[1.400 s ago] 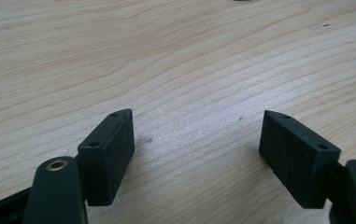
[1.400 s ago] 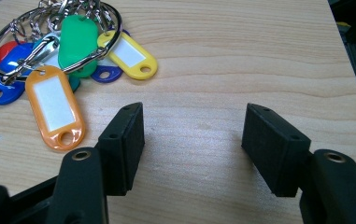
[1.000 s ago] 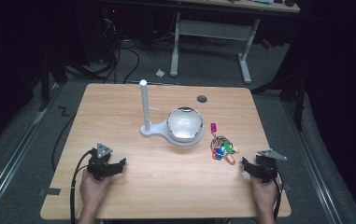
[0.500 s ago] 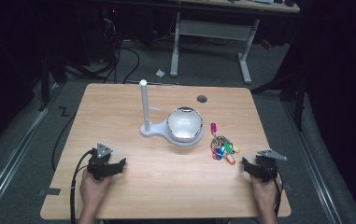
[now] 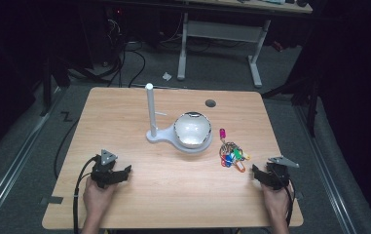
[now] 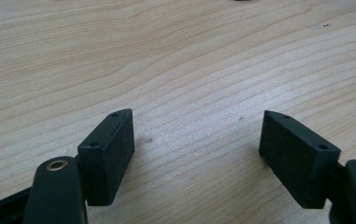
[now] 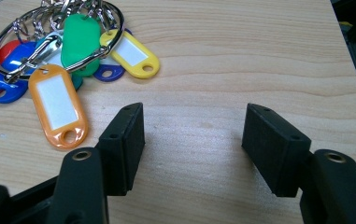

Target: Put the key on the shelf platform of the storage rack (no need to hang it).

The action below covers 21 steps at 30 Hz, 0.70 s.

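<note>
Right gripper (image 7: 192, 144) sat at the near right of the table (image 5: 124, 112), jaws wide apart, holding nothing. Left gripper (image 6: 196, 149) rested at the near left, jaws equally wide, empty, over bare wood.

The thing nearest at hand was the bunch of key tags (image 5: 232, 156), lying flat on the table just ahead and to the left of the right gripper and just beside the white bowl (image 5: 192, 130).

Handling, as judged: light, loose and floppy; the tags would swing and splay when lifted. Smooth plastic could slip between the pads. Not fragile. Best hold looked to be the large metal ring (image 7: 7, 44), or one tag pinched across its flat faces, e.g. the orange tag (image 7: 59, 105).

Count: one bunch; one bowl on a stand with one upright post (image 5: 150, 109); one separate pink tag (image 5: 222, 133). Tags in the bunch overlapped; an exact count could not be made.
</note>
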### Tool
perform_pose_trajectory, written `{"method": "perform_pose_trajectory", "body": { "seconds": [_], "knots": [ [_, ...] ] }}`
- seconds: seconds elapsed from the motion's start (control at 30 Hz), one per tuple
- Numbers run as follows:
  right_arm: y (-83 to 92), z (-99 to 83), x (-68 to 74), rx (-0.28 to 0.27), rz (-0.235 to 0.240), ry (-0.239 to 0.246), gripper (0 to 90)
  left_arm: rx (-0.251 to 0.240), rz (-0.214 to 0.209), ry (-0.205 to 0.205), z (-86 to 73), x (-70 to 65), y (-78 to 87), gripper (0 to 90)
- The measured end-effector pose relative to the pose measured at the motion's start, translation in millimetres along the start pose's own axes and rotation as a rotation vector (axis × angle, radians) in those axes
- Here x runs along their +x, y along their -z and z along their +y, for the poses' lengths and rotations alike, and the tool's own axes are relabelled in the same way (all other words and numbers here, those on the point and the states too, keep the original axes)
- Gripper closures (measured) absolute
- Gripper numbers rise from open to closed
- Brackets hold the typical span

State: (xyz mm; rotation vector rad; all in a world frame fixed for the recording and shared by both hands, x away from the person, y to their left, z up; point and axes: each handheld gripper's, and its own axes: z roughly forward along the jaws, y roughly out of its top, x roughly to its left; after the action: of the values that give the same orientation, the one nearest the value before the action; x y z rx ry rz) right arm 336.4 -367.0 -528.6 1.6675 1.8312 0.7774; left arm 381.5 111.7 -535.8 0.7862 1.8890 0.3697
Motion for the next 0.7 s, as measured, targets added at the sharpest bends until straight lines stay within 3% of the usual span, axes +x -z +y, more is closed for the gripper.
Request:
{"method": "perform_pose_trajectory", "body": {
  "seconds": [0.33,0.47,0.53,0.7],
  "knots": [
    [5.4,0.5,0.7,0.007,0.036,-0.021,43.8,0.000,0.000,0.000,0.0,0.0,0.0,26.9],
    [9.1,0.7,2.0,-0.027,0.048,-0.020,45.4,0.000,0.000,0.000,0.0,0.0,0.0,26.9],
    [12.8,2.9,4.6,-0.041,0.078,-0.021,46.3,0.000,0.000,0.000,0.1,0.0,0.0,26.9],
    [15.6,6.7,12.0,-0.051,0.098,0.014,46.6,0.003,0.004,0.008,0.3,-0.3,0.2,26.9]
  ]
}}
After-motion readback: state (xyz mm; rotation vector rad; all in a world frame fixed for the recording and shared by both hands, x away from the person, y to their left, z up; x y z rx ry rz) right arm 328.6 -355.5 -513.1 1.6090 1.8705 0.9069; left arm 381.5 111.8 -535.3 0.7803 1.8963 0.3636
